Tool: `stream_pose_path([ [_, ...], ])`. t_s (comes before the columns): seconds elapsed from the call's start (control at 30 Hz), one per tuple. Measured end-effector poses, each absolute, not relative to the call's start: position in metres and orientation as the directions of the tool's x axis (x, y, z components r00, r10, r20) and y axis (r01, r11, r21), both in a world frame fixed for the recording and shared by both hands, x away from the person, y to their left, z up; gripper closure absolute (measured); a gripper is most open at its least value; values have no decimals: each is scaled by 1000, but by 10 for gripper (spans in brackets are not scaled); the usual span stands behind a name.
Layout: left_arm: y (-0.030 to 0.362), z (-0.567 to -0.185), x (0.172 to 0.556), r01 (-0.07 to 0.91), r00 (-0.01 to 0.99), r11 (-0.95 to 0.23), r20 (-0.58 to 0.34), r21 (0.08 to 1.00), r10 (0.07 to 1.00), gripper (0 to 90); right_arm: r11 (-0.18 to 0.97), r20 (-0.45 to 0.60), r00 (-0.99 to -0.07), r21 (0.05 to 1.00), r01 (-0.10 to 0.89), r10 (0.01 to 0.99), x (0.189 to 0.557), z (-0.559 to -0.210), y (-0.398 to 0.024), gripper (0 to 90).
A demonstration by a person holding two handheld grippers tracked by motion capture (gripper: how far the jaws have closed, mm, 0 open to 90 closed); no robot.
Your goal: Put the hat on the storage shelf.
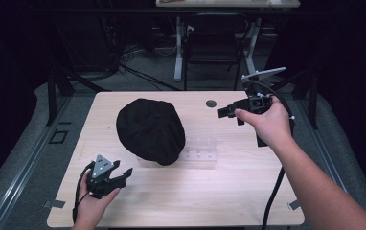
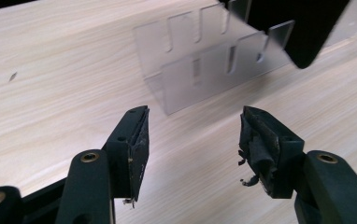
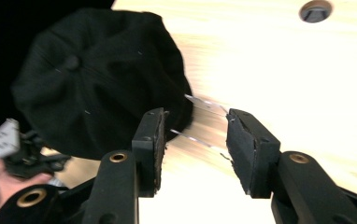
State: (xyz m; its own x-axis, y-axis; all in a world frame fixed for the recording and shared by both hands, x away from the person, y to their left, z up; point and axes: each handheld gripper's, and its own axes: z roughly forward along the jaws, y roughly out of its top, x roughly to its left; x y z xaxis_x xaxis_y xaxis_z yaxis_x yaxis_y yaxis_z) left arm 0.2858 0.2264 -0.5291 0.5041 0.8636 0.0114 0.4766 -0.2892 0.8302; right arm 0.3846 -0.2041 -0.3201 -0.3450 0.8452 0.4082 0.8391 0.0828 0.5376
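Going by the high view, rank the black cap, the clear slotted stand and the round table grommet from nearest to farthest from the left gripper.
Measured from the left gripper, near the table's front left:
1. Black cap, just beyond it, at the table's middle.
2. Clear slotted stand, to the cap's right, partly under its edge.
3. Round table grommet, near the far edge, closer to the right gripper.

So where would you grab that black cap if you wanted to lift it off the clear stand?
Probably at the cap's brim edge, low at its near right, where it overhangs the clear stand and leaves a lip to pinch. The dome is broad, soft and rounded, too wide to pinch. The left gripper, jaws open and nearest, could come in from the person's side, level with the table.
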Motion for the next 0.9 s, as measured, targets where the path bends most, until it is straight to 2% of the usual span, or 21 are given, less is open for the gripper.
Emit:
stream_pose_path([
  [0.43, 244, -539, 288, 499, 441, -217, -30, 839, 897, 420, 169, 225, -363, 591, 788, 904, 373, -335, -209, 483],
  [0.9, 244, -543, 286, 504, 439, -231, -16, 832, 898, 419, 160, 226, -359, 602, 783, 906, 369, -340, -215, 466],
])
